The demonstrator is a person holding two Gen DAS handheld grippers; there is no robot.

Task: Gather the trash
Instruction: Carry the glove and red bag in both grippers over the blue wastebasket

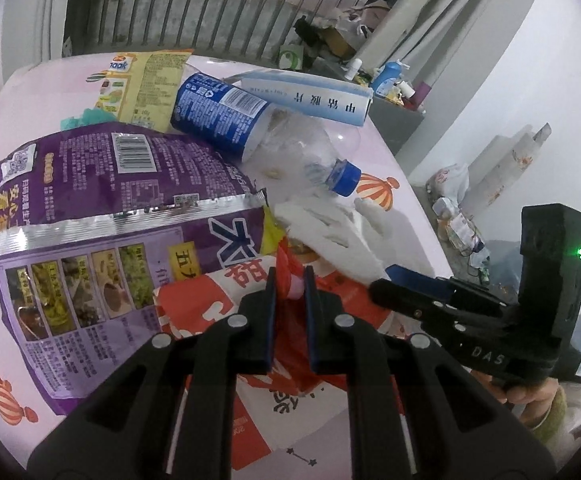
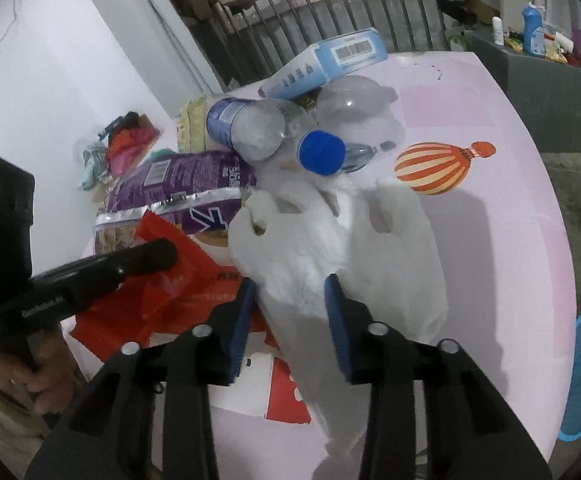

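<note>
A pink bench [image 2: 490,184] printed with striped balloons carries a heap of trash, the largest piece a purple snack bag [image 1: 102,208] lying flat on its left half. Beside it, a red-and-white bag [image 1: 218,308] sprawls near the front edge, its red rim pinched between the nearly closed fingers of the left gripper [image 1: 290,276]. A white plastic bag [image 2: 330,248] lies just right of it, and the right gripper [image 2: 290,292], fingers spread, straddles the bag's lower part without clearly squeezing it. Behind the white bag, a clear plastic bottle [image 1: 258,124] with a blue label and blue cap rests on its side, touching a light-blue carton [image 1: 310,96] that leans across the pile. A yellow snack wrapper [image 1: 146,80] lies at the far edge, partly under the bottle.
</note>
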